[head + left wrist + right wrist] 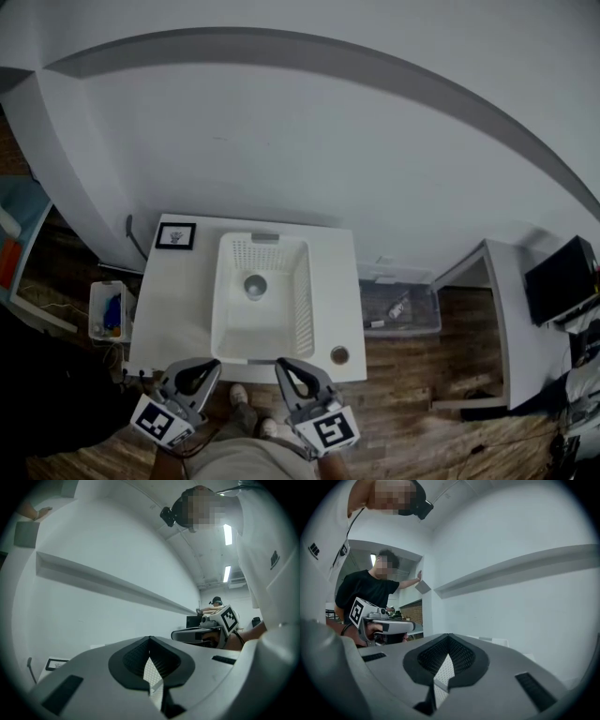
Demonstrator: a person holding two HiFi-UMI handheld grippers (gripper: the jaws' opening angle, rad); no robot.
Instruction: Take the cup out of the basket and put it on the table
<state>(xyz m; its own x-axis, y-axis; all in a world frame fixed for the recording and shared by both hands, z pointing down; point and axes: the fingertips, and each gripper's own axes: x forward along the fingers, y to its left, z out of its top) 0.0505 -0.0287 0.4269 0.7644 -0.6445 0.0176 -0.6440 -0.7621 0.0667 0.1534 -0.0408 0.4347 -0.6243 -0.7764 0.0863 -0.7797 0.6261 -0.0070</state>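
Note:
A small grey cup (255, 286) stands upright inside the white slotted basket (300, 309), towards its far left. The basket takes up the middle of the white table (178, 309). My left gripper (210, 365) is at the table's front edge, left of the basket's near rim, shut with nothing in it. My right gripper (280, 366) is at the near rim too, shut and empty. In the left gripper view the jaws meet at a point (150, 638), aimed at the wall. The right gripper view shows the same (449, 635). Both grippers are well short of the cup.
A black-framed card (175, 235) lies at the table's far left corner, and a small round object (339, 355) near its front right corner. On the floor are a clear bin (398, 309) to the right and a smaller bin (111, 311) to the left. A desk with a monitor (562, 279) stands far right.

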